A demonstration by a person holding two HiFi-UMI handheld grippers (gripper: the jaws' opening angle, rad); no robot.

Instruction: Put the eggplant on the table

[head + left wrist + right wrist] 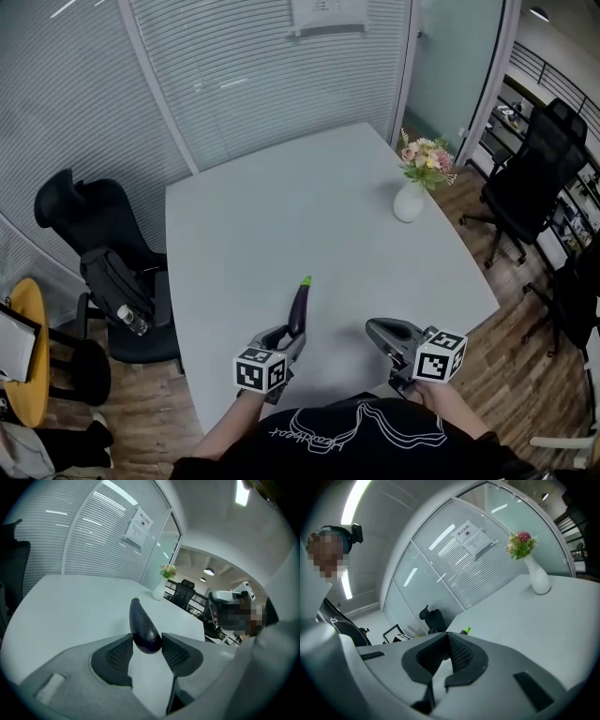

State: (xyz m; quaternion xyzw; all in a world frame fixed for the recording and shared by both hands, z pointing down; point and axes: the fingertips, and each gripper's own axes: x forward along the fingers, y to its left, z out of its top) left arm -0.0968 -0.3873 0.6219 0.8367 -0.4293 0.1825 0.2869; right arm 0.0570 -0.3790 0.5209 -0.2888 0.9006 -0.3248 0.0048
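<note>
A dark purple eggplant with a green stem tip points away from me over the near part of the white table. My left gripper is shut on its blunt end. In the left gripper view the two pads press on the eggplant from both sides, with the left gripper tilted down toward the tabletop. Whether the eggplant touches the table I cannot tell. My right gripper hovers at the table's near edge, to the right. In its own view the right gripper is shut with nothing in it, and the eggplant's green tip shows just beyond.
A white vase of flowers stands near the table's right edge. A black office chair with a bag sits at the left side, and another black chair stands on the wooden floor at the right. Glass walls with blinds lie beyond.
</note>
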